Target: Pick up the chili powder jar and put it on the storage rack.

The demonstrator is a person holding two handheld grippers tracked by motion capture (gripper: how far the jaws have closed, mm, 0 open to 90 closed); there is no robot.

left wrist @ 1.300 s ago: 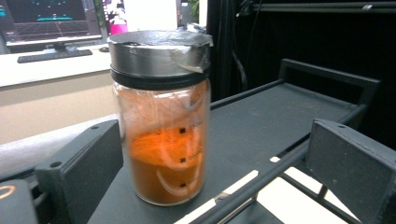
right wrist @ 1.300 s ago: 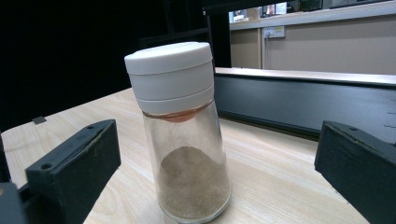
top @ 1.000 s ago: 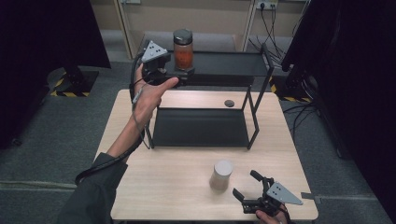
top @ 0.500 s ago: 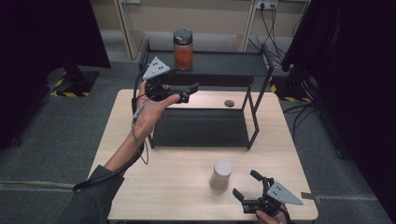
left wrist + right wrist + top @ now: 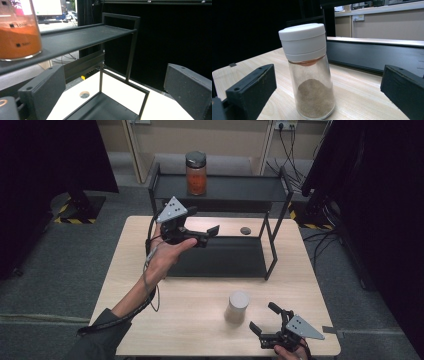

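A glass jar of orange powder with a dark lid point(image 5: 196, 173) point(image 5: 17, 32) stands on the top of a black metal shelf rack point(image 5: 240, 190) point(image 5: 82, 37). My left gripper point(image 5: 210, 236) point(image 5: 112, 92) is held in the air in front of the rack, open and empty, pointing right. A glass shaker with a white cap point(image 5: 237, 306) point(image 5: 308, 72), partly filled with brown powder, stands on the wooden table point(image 5: 190, 320). My right gripper point(image 5: 265, 319) point(image 5: 324, 97) rests low near the front edge, open, with its jaws either side of the shaker but apart from it.
A small dark round disc point(image 5: 245, 230) point(image 5: 84, 94) lies on the table under the rack's top shelf. The rack's lower black tray point(image 5: 225, 260) sits at the table's middle. Black curtains hang at both sides.
My left gripper has drawn back from the orange jar on the top shelf, coming down and toward the right, empty. The right gripper has stayed put.
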